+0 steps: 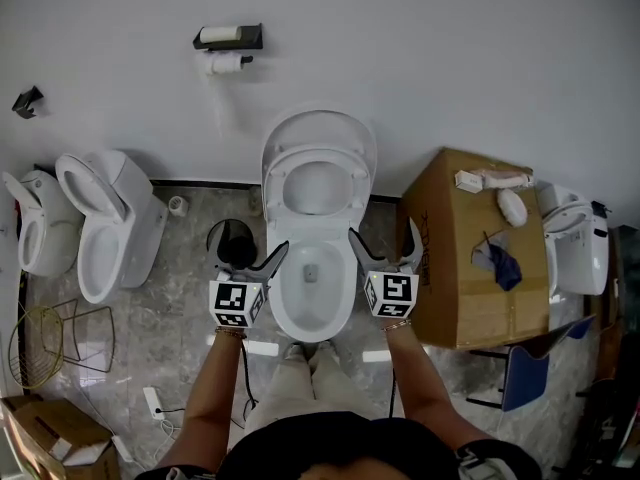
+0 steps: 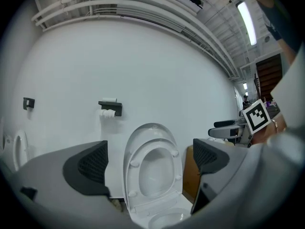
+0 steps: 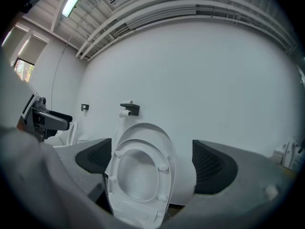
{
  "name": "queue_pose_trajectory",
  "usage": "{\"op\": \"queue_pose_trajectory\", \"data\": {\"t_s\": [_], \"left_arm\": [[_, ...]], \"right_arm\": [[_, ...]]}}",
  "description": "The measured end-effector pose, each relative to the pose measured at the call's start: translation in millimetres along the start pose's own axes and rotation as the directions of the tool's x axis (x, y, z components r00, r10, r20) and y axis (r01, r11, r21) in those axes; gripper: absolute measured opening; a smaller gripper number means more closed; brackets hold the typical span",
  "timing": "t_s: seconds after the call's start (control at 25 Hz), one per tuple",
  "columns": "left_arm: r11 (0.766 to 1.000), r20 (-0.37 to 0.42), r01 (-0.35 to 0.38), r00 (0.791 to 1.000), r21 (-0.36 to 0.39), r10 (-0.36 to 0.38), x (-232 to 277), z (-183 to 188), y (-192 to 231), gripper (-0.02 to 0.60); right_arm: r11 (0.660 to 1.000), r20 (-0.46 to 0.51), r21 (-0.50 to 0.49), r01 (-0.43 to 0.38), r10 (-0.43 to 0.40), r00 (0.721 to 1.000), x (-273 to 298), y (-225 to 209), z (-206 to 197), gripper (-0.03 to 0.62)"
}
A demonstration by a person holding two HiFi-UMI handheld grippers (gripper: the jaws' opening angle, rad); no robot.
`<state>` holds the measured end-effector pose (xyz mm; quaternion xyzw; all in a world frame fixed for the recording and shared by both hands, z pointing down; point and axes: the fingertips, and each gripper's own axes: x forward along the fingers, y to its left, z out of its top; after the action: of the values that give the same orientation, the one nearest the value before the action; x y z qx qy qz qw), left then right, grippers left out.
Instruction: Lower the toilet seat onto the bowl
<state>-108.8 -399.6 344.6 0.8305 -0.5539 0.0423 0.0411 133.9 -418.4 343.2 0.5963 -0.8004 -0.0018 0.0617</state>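
— Where is the seat (image 1: 315,155)?
— Upright, at 12 o'clock of the bowl (image 1: 278,298). Left gripper (image 1: 255,253) at 9, right gripper (image 1: 385,243) at 3, both jaws apart, empty.
— Advice?
— I think: catch its top edge, lower slowly, no dropping.

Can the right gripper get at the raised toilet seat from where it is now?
Probably yes. The right gripper is open and empty, and nothing stands between it and the raised seat; the cardboard box sits off to its right.

Glossy white toilet seat (image 1: 317,184); marbled polished floor (image 1: 170,313).
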Motion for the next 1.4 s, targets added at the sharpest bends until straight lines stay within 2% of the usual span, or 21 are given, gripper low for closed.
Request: {"op": "queue_pose_trajectory", "data": {"t_s": [0.52, 0.68, 0.8, 1.04, 1.28, 1.36, 1.4], "left_arm": [[0.999, -0.073, 0.024, 0.997, -0.039, -0.027, 118.1, -46.5, 40.9, 0.531], [0.996, -0.064, 0.080, 0.995, -0.036, -0.082, 161.5, -46.4, 39.5, 0.529], [0.992, -0.059, 0.125, 0.990, -0.005, -0.125, 184.6, -45.1, 32.2, 0.529], [0.993, -0.070, 0.120, 0.990, 0.007, -0.120, 210.2, -54.7, 45.8, 0.529], [0.989, -0.098, 0.149, 0.984, 0.017, -0.147, 225.6, -64.6, 57.3, 0.524], [0.990, -0.108, 0.137, 0.985, 0.032, -0.133, 226.9, -69.1, 60.5, 0.509], [0.991, -0.110, 0.131, 0.986, 0.035, -0.127, 227.4, -70.5, 62.1, 0.469]], "right_arm": [[0.999, -0.087, 0.013, -0.039, 0.040, 0.995, 113.9, -33.3, -47.3, 0.518], [0.998, -0.095, 0.039, -0.051, 0.054, 0.994, 147.8, -42.8, -57.2, 0.518], [0.997, -0.108, 0.043, -0.058, 0.063, 0.992, 168.2, -44.1, -64.9, 0.515], [0.996, -0.120, 0.043, -0.077, 0.081, 0.989, 193.2, -42.0, -78.0, 0.485], [0.995, -0.127, 0.058, -0.077, 0.084, 0.988, 205.0, -41.9, -88.7, 0.455], [0.995, -0.126, 0.060, -0.080, 0.087, 0.988, 205.9, -41.1, -91.2, 0.418], [0.995, -0.124, 0.062, -0.079, 0.086, 0.988, 206.4, -41.4, -92.0, 0.396]]}}
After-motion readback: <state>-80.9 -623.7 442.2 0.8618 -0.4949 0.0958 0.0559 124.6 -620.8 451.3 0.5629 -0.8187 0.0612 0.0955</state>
